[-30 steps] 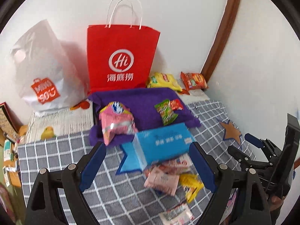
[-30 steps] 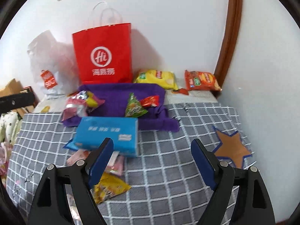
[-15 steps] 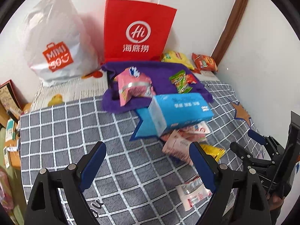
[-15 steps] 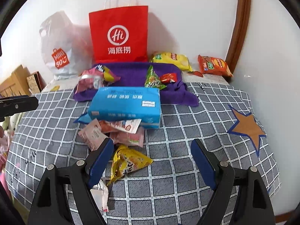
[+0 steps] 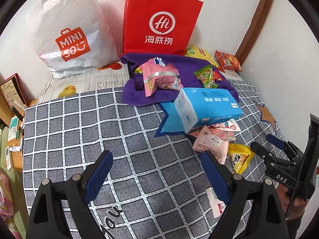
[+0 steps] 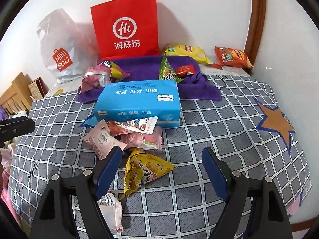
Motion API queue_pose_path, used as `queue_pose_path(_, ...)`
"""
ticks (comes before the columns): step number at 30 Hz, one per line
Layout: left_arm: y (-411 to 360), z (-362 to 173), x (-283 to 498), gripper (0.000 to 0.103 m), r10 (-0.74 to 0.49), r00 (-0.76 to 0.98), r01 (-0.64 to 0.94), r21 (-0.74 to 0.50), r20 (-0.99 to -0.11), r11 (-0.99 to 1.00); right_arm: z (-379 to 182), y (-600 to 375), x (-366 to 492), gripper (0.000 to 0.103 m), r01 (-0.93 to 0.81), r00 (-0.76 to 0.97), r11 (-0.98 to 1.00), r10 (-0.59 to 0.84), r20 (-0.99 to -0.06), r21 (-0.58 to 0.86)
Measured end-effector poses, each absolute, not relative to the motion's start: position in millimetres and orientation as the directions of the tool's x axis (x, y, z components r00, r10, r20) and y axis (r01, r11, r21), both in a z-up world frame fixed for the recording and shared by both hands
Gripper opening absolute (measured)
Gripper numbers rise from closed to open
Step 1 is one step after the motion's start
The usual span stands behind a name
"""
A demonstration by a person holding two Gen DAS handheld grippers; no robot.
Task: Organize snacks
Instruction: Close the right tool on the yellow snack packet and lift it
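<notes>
Red paper bag [image 6: 126,26] at the back wall reads "Hi" w/ 海底捞; white plastic bag [image 5: 68,29] beside it reads "MINISO". Blue tissue pack [image 6: 139,103] carries a small "Yunyuexin" label (other print upside down, not legible). Loose snacks sit on the grey checked bedcover [image 5: 79,129]: pink packets [image 6: 103,139] touching the tissue pack's near edge, yellow triangular snack bag [image 6: 143,171] just in front. Right gripper [image 6: 161,171]: jaws closing, still wide, yellow bag between them, pads not touching it. Left gripper [image 5: 156,175]: wide apart, nothing held, over bare cover.
</notes>
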State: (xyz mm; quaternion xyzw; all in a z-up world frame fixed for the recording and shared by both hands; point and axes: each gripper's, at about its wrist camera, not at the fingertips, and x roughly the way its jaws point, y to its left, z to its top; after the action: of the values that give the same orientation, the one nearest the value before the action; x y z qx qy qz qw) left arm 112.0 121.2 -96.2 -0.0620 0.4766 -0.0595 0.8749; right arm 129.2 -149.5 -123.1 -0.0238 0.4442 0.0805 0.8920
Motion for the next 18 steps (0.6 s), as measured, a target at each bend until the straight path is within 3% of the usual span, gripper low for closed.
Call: queue_pose_path(18,119,-119,118,0.089,-0.196,0.486,0.041,-0.202,-0.852,0.979,-169,-136,140,0.079,-0.225,0.482,0.973,0.154,-0.863,0.047)
